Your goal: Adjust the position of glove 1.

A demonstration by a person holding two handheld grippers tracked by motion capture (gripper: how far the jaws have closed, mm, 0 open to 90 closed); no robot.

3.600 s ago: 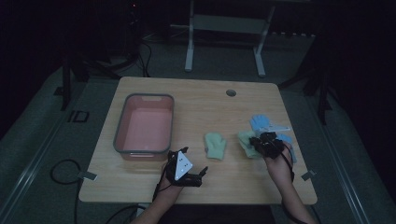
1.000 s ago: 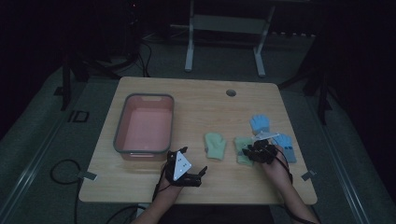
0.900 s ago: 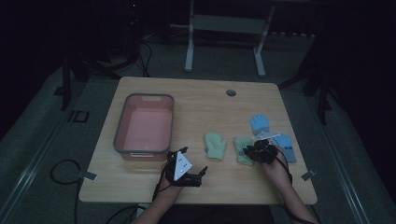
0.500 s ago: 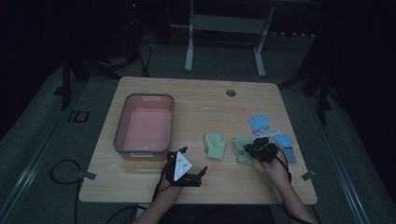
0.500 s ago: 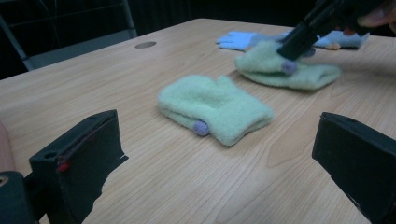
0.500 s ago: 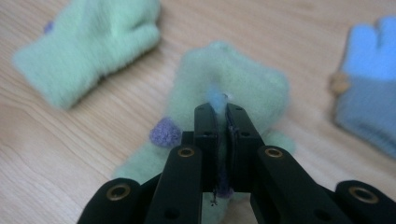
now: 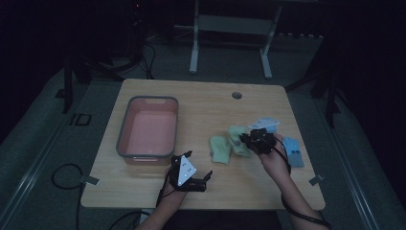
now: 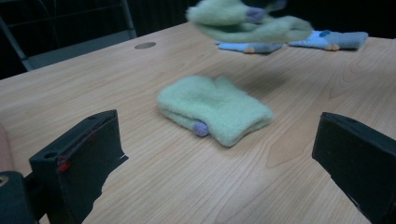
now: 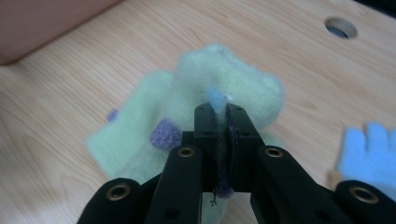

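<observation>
My right gripper (image 7: 250,140) (image 9: 221,111) is shut on a fuzzy light-green mitten (image 7: 237,138) (image 9: 231,79) with a purple dot, and holds it a little above the table. The left gripper view has this held mitten (image 8: 250,22) hanging blurred at the top. A second green mitten (image 7: 219,149) (image 8: 215,109) lies flat on the wooden table, just left of the held one. My left gripper (image 7: 198,165) (image 8: 217,154) rests near the front edge, open, its jaws wide apart and pointed at the lying mitten with nothing between them.
Two blue mittens (image 7: 265,123) (image 7: 293,152) lie right of the right hand. A pink tray with a grey rim (image 7: 125,129) stands at the left. A cable hole (image 7: 236,95) is at the back of the table (image 7: 201,103).
The right gripper has risen and shifted left, lifting the green mitten off the table. The left gripper has stayed where it was.
</observation>
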